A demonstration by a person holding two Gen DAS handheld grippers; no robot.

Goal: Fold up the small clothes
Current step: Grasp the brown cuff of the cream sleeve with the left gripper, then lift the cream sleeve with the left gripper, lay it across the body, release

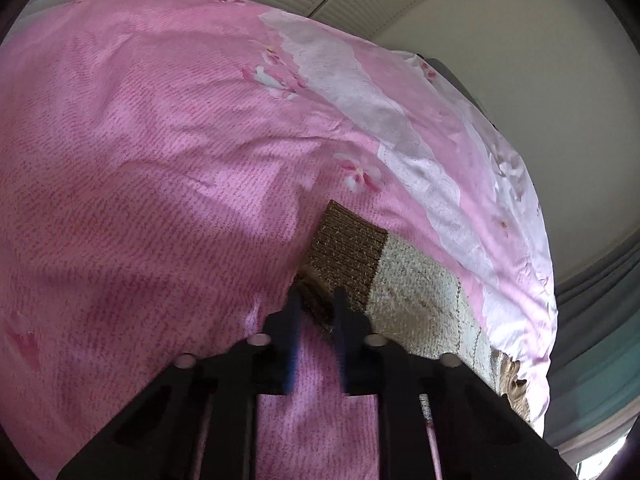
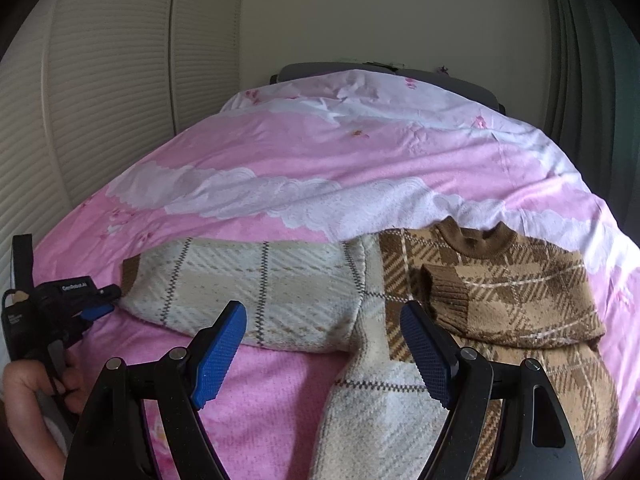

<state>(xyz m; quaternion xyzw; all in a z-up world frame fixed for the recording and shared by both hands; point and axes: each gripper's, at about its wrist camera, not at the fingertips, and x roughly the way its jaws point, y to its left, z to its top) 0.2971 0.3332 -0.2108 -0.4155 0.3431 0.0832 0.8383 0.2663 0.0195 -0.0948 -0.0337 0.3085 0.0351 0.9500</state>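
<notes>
**Sweater cuff grip: current state**

My left claw point(image 1: 317, 300) is closed on the brown ribbed cuff point(image 1: 344, 248) of the plaid sweater point(image 2: 400, 292), at the end of its outstretched sleeve point(image 2: 256, 280). My right claw point(image 2: 324, 344) stands wide apart, holding nothing, above the sweater's body. The sweater lies spread on the pink bed cover point(image 2: 320, 152), its other sleeve folded across the chest.

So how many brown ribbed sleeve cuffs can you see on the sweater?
2: one cuff at the outstretched sleeve's left end by the left gripper, another cuff folded across the chest. None look hidden.
</notes>
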